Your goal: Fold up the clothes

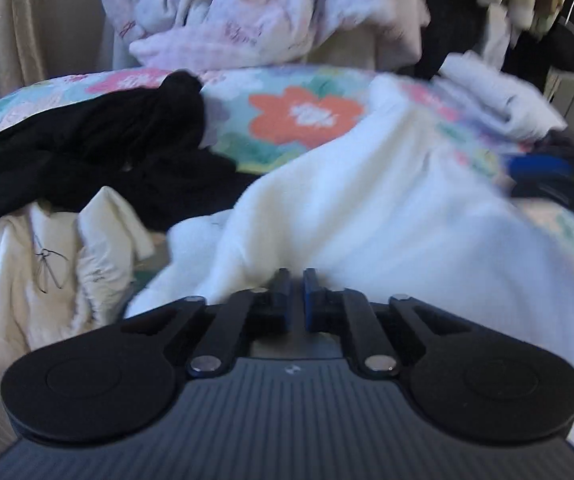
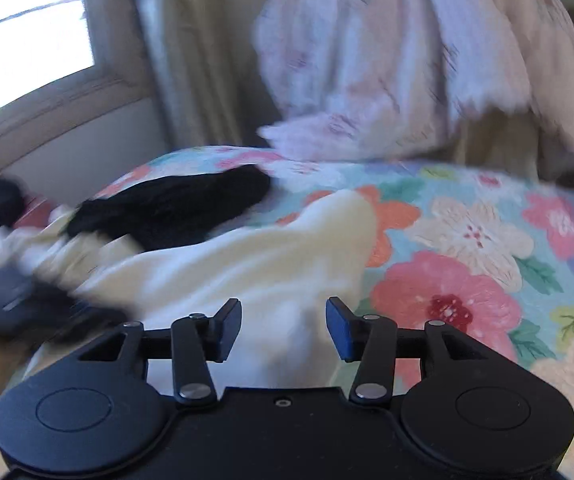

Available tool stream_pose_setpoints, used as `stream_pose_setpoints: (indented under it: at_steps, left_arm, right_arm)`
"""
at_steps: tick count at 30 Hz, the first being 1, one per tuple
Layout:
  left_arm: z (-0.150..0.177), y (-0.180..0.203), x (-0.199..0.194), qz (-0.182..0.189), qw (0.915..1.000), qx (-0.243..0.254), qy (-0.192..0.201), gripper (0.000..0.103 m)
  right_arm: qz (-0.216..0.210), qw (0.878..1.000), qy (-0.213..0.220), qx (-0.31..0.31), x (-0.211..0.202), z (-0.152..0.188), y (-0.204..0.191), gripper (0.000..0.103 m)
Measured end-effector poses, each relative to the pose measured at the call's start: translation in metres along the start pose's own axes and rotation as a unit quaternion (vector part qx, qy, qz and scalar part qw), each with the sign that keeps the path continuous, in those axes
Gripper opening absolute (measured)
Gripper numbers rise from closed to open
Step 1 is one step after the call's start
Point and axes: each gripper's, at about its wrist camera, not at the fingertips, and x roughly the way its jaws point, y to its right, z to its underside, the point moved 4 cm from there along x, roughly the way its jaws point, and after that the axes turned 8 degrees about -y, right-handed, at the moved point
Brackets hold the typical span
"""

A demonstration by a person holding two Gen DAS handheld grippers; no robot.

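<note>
A white garment (image 1: 367, 200) lies spread across the floral bedspread (image 1: 303, 116). Its folds run up to my left gripper (image 1: 297, 277), whose blue-padded jaws are pressed together on an edge of the cloth. In the right wrist view the same white garment (image 2: 247, 264) stretches from the lower middle toward the far right. My right gripper (image 2: 283, 309) hovers just over it with its jaws apart and only loose cloth below them. A crumpled black garment (image 1: 87, 152) lies to the left, also in the right wrist view (image 2: 175, 200). A cream garment with a small bow (image 1: 47, 260) sits bunched beside it.
A pale pink flowered quilt (image 1: 267, 12) is heaped at the far side of the bed. A beige curtain (image 2: 199, 60) and a bright window (image 2: 27, 32) stand behind. Hanging clothes (image 1: 547, 12) crowd the far right, with a white folded item (image 1: 499, 96) below them.
</note>
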Motion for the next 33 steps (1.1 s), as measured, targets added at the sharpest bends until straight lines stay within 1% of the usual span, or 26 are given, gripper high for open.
stream_pose_setpoints:
  at_steps: [1, 3, 4, 6, 7, 8, 10, 12, 13, 14, 15, 17, 19, 20, 21, 23, 24, 26, 28, 29, 31, 32, 33]
  left_arm:
    - [0.002, -0.003, -0.001, -0.008, 0.9999, -0.007, 0.0, 0.003]
    - [0.009, -0.01, -0.003, -0.015, 0.9994, -0.032, 0.004, 0.003]
    - [0.013, -0.012, -0.004, -0.018, 0.9989, -0.043, 0.007, 0.003]
    - [0.018, -0.013, -0.006, -0.026, 0.998, -0.058, 0.009, 0.003]
    - [0.017, -0.009, -0.006, -0.036, 0.9978, -0.055, 0.007, 0.003]
    - [0.016, -0.005, -0.005, -0.048, 0.9975, -0.052, 0.004, 0.003]
    - [0.013, 0.003, -0.005, -0.076, 0.9963, -0.039, -0.005, 0.003]
    - [0.009, 0.011, -0.007, -0.092, 0.9952, -0.032, -0.007, 0.003]
    - [0.009, 0.015, -0.011, -0.09, 0.9953, -0.036, -0.003, 0.003]
    - [0.012, 0.017, -0.018, -0.081, 0.9949, -0.059, 0.0, 0.003]
    - [0.016, 0.018, -0.025, -0.064, 0.9935, -0.095, 0.001, 0.003]
    - [0.026, 0.026, -0.048, -0.049, 0.9909, -0.125, 0.014, 0.005]
    - [0.035, 0.035, -0.07, -0.034, 0.9874, -0.152, 0.026, 0.007]
    - [0.039, 0.04, -0.079, -0.03, 0.988, -0.15, 0.021, 0.008]
    - [0.043, 0.046, -0.089, -0.027, 0.9888, -0.146, 0.014, 0.009]
    - [0.052, 0.058, -0.107, -0.022, 0.9914, -0.129, -0.002, 0.016]
    - [0.057, 0.065, -0.115, -0.021, 0.9931, -0.115, -0.012, 0.018]
    - [0.066, 0.082, -0.126, -0.033, 0.9961, -0.073, -0.037, 0.034]
    - [0.081, 0.098, -0.133, -0.056, 0.9957, -0.047, -0.057, 0.037]
    - [0.088, 0.106, -0.137, -0.068, 0.9949, -0.034, -0.066, 0.037]
    - [0.103, 0.119, -0.145, -0.079, 0.9945, -0.048, -0.05, 0.038]
    - [0.112, 0.127, -0.149, -0.074, 0.9949, -0.062, -0.029, 0.039]
    - [0.12, 0.136, -0.153, -0.075, 0.9951, -0.064, -0.004, 0.042]
  right_arm:
    - [-0.005, 1.0, -0.009, -0.021, -0.008, 0.013, -0.016, 0.055]
    - [-0.004, 0.996, -0.042, -0.078, -0.017, 0.045, -0.051, 0.056]
    - [0.009, 0.993, -0.05, -0.109, -0.022, 0.063, -0.067, 0.056]
    - [0.046, 0.986, -0.044, -0.155, -0.03, 0.1, -0.089, 0.057]
    - [0.062, 0.984, -0.035, -0.163, -0.035, 0.116, -0.095, 0.057]
    - [0.069, 0.984, -0.027, -0.162, -0.039, 0.128, -0.098, 0.056]
    - [0.065, 0.987, -0.02, -0.145, -0.048, 0.142, -0.093, 0.056]
    - [0.044, 0.992, -0.022, -0.116, -0.055, 0.149, -0.085, 0.056]
    - [0.034, 0.993, -0.023, -0.106, -0.058, 0.151, -0.08, 0.056]
    - [0.027, 0.994, -0.024, -0.104, -0.061, 0.155, -0.077, 0.056]
    - [0.02, 0.994, -0.025, -0.105, -0.065, 0.16, -0.074, 0.056]
    - [0.014, 0.992, -0.03, -0.123, -0.074, 0.169, -0.069, 0.058]
    - [0.004, 0.991, -0.04, -0.13, -0.084, 0.176, -0.062, 0.064]
    - [-0.004, 0.991, -0.048, -0.125, -0.089, 0.177, -0.057, 0.069]
    - [-0.012, 0.992, -0.057, -0.111, -0.093, 0.178, -0.052, 0.071]
    - [-0.025, 0.995, -0.057, -0.078, -0.103, 0.177, -0.042, 0.071]
    - [-0.03, 0.996, -0.048, -0.066, -0.11, 0.175, -0.037, 0.071]
    - [-0.036, 0.998, -0.026, -0.054, -0.124, 0.171, -0.029, 0.072]
    - [-0.038, 0.998, -0.002, -0.052, -0.14, 0.164, -0.025, 0.074]
    - [-0.037, 0.998, 0.01, -0.053, -0.15, 0.162, -0.024, 0.077]
    - [-0.041, 0.998, 0.031, -0.044, -0.165, 0.163, -0.021, 0.079]
    - [-0.049, 0.998, 0.037, -0.034, -0.171, 0.166, -0.02, 0.08]
    - [-0.058, 0.997, 0.044, -0.023, -0.178, 0.17, -0.019, 0.082]
